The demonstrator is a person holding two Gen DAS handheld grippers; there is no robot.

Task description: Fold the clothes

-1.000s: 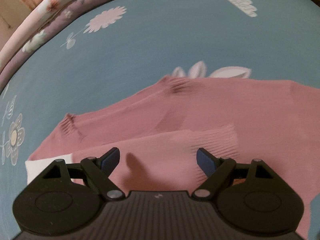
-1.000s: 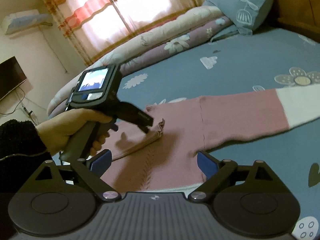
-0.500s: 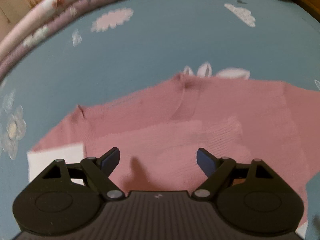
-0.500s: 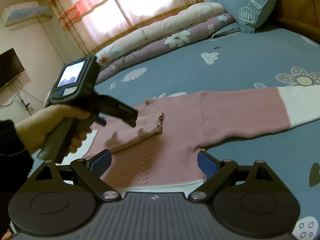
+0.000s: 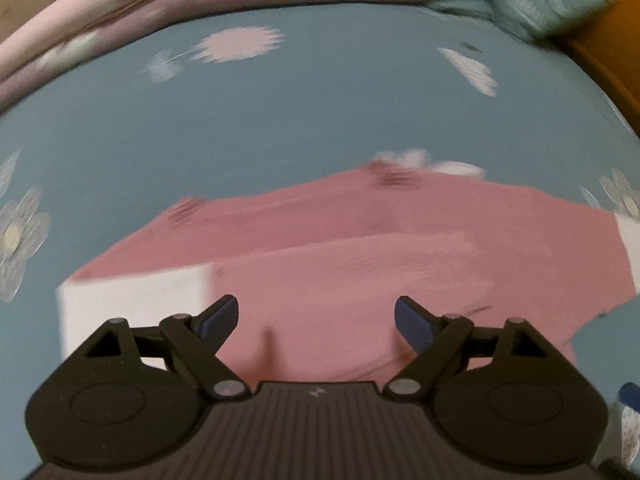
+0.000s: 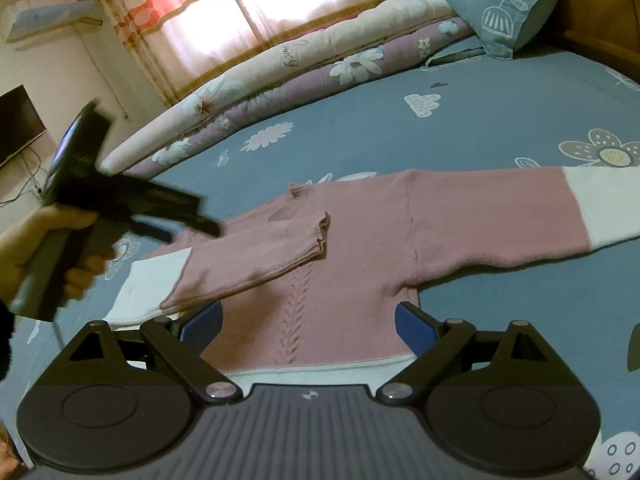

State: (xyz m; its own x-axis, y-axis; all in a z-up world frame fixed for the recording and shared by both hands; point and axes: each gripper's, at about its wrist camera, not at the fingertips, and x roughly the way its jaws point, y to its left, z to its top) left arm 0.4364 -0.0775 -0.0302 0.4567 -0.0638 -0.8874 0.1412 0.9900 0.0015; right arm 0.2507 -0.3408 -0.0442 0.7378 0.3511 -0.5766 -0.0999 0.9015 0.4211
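**Pink sweater on the bed, one sleeve folded in, both claws empty**

Biggest thing in my feeds is the bed (image 6: pixel 500 128), blue sheet with white flowers and clouds printed on it. Along its far edge, around 11 to 12 o'clock in the right wrist view, sits a rolled-up floral quilt (image 6: pixel 320 60), and a blue pillow (image 6: pixel 508 4) leans at about 1 o'clock. Striped curtains (image 6: pixel 192 12) hang over a bright window behind that.

The pink sweater (image 6: pixel 360 248) lies flat on the sheet, pretty much dead centre in both cameras. One sleeve is folded across the chest, its ruffled cuff (image 6: pixel 320 236) resting near the middle of the body, just below the neckline. The white band of that sleeve (image 6: pixel 156 284) sits out at 9 o'clock. The other sleeve (image 6: pixel 500 216) stretches straight out toward 3 o'clock, ending in its own white section at the frame edge. White hem runs along the bottom, right in front of my right claw.

Left gripper (image 5: pixel 316 316) is released, fingers spread wide, nothing between them, hanging above the folded sleeve. That feed is smeared with motion blur. From the right camera I see the same tool at 9 o'clock, held in a hand (image 6: pixel 36 248).

Right gripper (image 6: pixel 308 324) is also wide open and empty, pointing at the sweater's lower edge.
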